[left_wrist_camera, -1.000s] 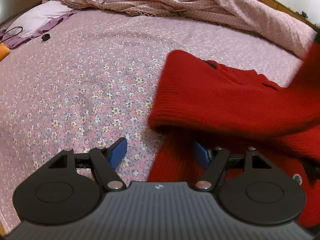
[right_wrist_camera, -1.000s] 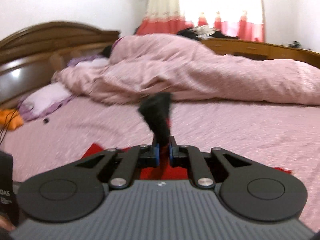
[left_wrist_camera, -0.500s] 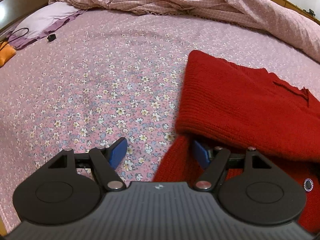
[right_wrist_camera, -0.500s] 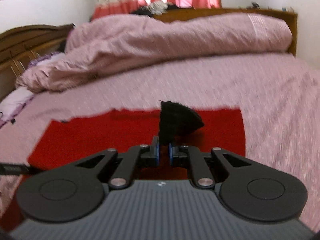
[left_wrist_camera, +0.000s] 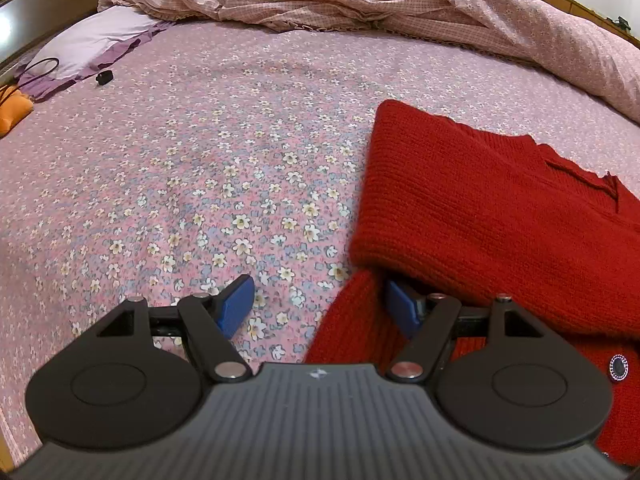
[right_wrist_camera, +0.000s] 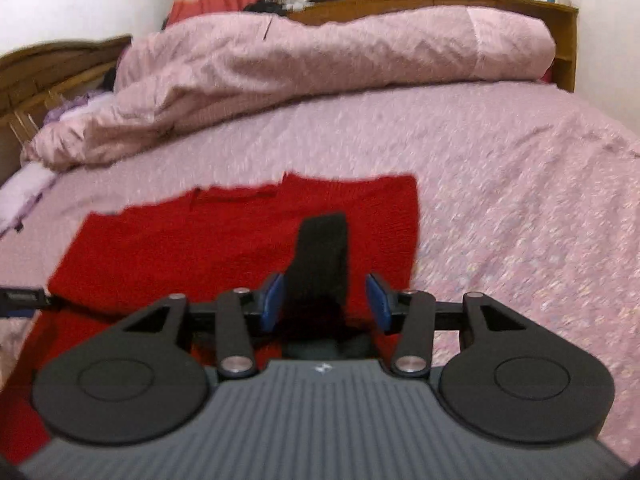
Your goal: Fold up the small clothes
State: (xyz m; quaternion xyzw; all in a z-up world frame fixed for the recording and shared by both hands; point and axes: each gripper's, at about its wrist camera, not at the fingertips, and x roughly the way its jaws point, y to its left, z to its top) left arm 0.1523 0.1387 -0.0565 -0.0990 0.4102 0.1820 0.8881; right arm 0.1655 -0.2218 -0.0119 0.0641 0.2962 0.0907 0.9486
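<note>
- The red knitted sweater lies on the bed's floral pink sheet, folded over so that an upper layer rests on a lower one.
- The left tool is held low at the sweater's near left corner with its jaws spread wide and gripping nothing.
- Its left blue pad hangs over bare sheet just beside the sweater; its right blue pad sits tucked under the edge of the folded upper layer, above the lower red layer.
- A small round dark button shows on the lower layer at the right edge of the left wrist view.
- In the right wrist view the sweater spreads ahead and to the left of the right tool, its far right corner reaching past the tool.
- The right tool's jaws stand apart; a black strip of cloth rises between them, its left edge touching or almost touching the left pad. The view is too blurred to settle whether anything pinches it; it looks loose.
- A crumpled pink quilt is heaped along the far side of the bed, well apart from the sweater.
- Toward the headboard in the left wrist view lie a lilac pillow, a small black object on the sheet, a black cable and an orange item at the frame's left edge.
</note>
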